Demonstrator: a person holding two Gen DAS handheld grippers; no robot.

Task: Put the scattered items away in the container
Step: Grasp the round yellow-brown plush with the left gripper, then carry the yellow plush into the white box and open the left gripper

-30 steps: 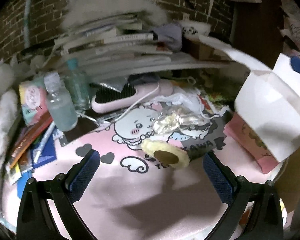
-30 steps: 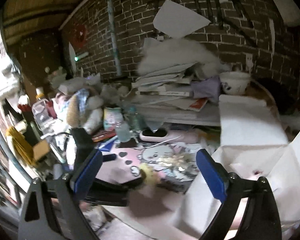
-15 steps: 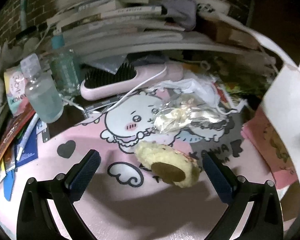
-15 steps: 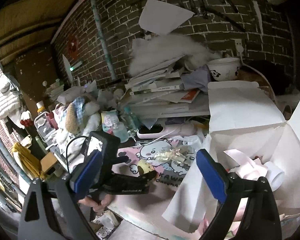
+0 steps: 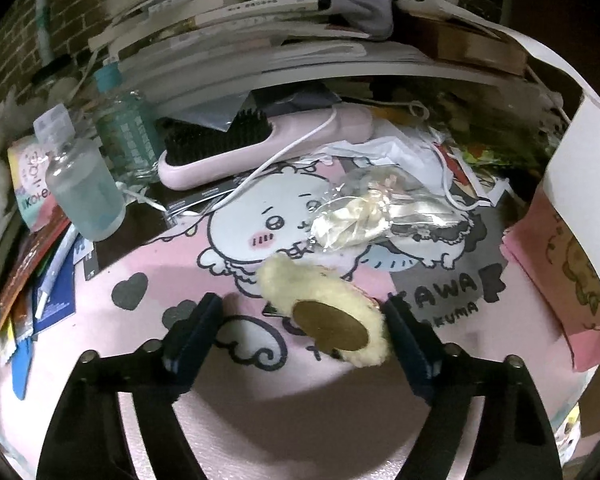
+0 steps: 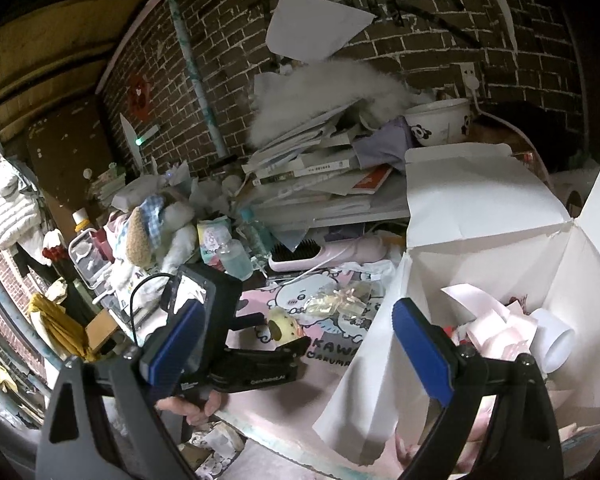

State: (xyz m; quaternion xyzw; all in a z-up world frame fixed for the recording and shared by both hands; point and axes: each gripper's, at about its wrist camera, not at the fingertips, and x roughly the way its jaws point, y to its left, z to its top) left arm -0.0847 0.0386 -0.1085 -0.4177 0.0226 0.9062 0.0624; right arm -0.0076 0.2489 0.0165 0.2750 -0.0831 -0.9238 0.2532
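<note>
White cardboard box (image 6: 480, 216) on the right, flaps up, pink paper scraps inside. Pink cartoon desk mat (image 5: 260, 392) reads "AWA" / "KUMA" in the left wrist view. Pink hairbrush (image 5: 260, 140) at the back, pouch beside the bottles marked "Kotex", I think; partly hidden. Left gripper (image 5: 304, 334) spread wide around the yellow fuzzy plush piece (image 5: 324, 312), right finger touching its edge, left one clear. Right gripper (image 6: 300, 352) released, empty, above the box's near edge.
</note>
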